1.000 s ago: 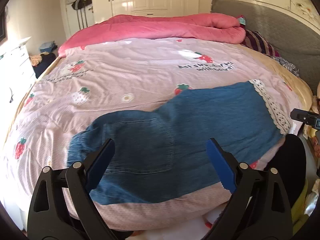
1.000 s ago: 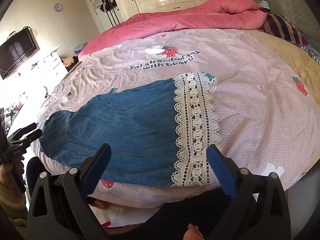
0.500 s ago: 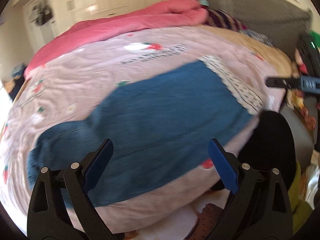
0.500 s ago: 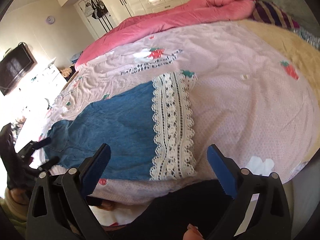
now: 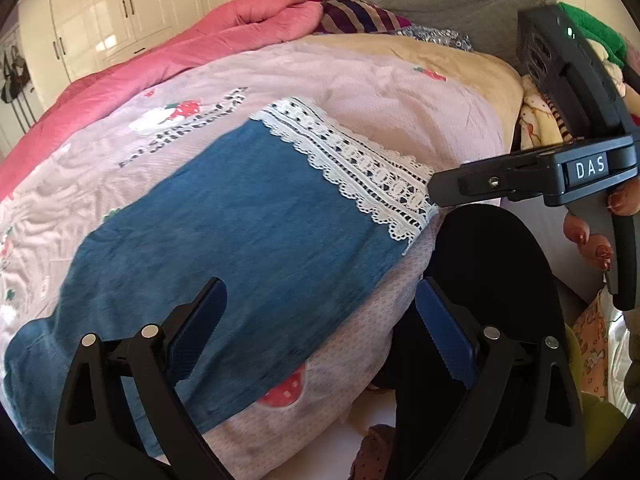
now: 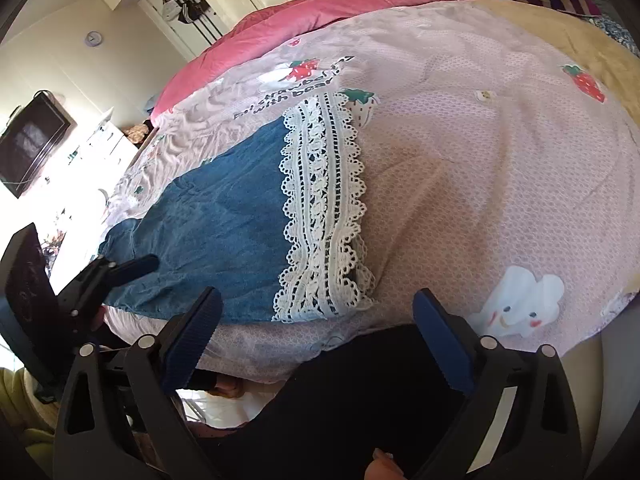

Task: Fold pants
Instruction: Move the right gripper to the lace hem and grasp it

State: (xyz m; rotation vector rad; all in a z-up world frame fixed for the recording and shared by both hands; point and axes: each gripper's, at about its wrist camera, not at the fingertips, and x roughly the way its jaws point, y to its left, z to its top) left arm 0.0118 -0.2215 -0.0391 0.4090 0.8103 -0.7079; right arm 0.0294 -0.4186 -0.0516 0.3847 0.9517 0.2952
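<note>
1. Denim-blue pants (image 5: 224,240) lie flat along the near edge of your bed, soft and lightly creased, on a pink dimpled coverlet (image 5: 400,96) printed with strawberries.
2. White openwork lace (image 6: 320,208), scalloped on both edges, bands the cuff end of the pants; the far end rounds off toward your left.
3. Your left gripper (image 5: 320,324) hovers over the mid-length of the cloth, its ribbed blue pads (image 5: 196,332) set wide, nothing between them.
4. Your right gripper (image 6: 316,336) hangs just past the lace hem at the bed's edge; its jaws are closing but stand well apart, pressing on nothing.
5. Quilted pink duvet (image 6: 320,4) is bunched in a long roll across the far side of the bed.
</note>
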